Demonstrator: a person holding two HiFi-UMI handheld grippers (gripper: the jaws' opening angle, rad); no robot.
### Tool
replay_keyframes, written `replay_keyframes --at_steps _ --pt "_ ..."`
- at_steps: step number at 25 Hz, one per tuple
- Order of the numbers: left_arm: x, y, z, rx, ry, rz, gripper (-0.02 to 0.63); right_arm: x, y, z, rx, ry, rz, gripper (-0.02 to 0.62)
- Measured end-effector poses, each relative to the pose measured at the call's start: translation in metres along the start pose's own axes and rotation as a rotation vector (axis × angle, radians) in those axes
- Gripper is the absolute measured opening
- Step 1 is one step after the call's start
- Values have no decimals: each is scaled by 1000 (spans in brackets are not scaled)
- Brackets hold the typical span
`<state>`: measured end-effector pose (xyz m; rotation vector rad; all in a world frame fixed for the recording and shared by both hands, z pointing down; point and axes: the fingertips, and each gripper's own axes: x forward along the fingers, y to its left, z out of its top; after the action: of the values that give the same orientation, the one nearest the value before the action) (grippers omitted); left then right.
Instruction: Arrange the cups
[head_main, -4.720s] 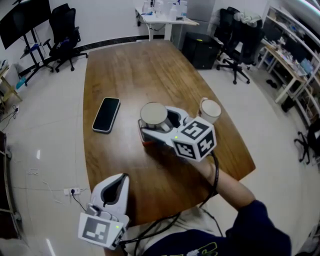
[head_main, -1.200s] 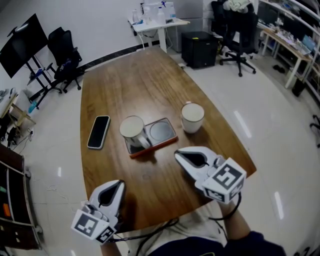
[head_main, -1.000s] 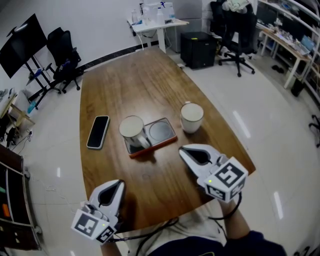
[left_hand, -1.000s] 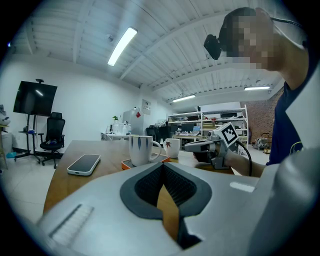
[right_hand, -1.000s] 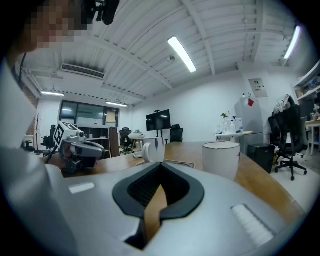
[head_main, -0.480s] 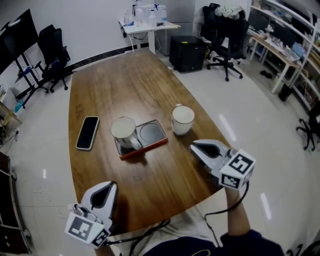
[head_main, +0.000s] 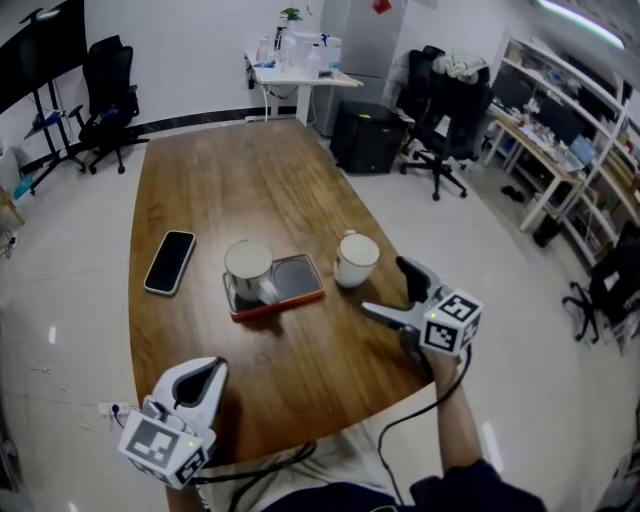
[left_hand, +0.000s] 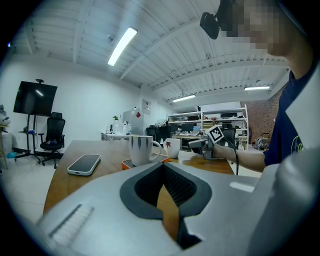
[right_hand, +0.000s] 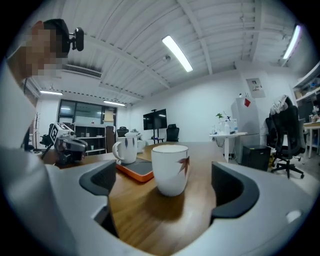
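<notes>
A white cup with a leaf print (head_main: 355, 259) stands on the wooden table (head_main: 300, 180), just right of an orange-rimmed tray (head_main: 297, 282). A second white cup (head_main: 249, 270) stands on the tray's left half. My right gripper (head_main: 390, 290) lies level close behind the leaf cup. Its jaws are opening wide. The cup (right_hand: 170, 169) stands just ahead of the gap, untouched. My left gripper (head_main: 205, 372) rests shut and empty at the table's near edge. In the left gripper view, both cups (left_hand: 141, 149) show far ahead.
A black phone (head_main: 170, 262) lies left of the tray. The table's right edge runs close beside the right gripper. Office chairs (head_main: 440, 120), a white desk (head_main: 295, 70) and shelves (head_main: 560, 130) stand around the room.
My right gripper has moved from the table's near middle to the right, up behind the leaf cup, and its jaws have gone from shut to wide apart. The left gripper stayed put.
</notes>
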<state>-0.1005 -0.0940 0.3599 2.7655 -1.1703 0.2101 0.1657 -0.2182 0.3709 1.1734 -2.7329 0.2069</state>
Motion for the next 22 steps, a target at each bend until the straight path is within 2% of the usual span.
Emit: replay_keyframes --at_steps 1,10,13,16,18,22 --pt "1 0 0 -1 -2 0 3 6 -4 3 -6 -7 1 580" --pt "1 1 -1 -7 -6 10 3 60 -16 9 -17 24 74 580" --pt "1 0 -1 -8 -4 7 3 71 -18 14 -24 15 72 574" --pt "0 -1 0 -6 -4 5 3 75 -20 16 -31 7 60 516" --pt "0 -1 0 -7 -4 4 3 76 -19 17 -29 1 56 406" --pt "1 0 1 -5 -8 6 3 73 -23 18 -24 -3 27 391"
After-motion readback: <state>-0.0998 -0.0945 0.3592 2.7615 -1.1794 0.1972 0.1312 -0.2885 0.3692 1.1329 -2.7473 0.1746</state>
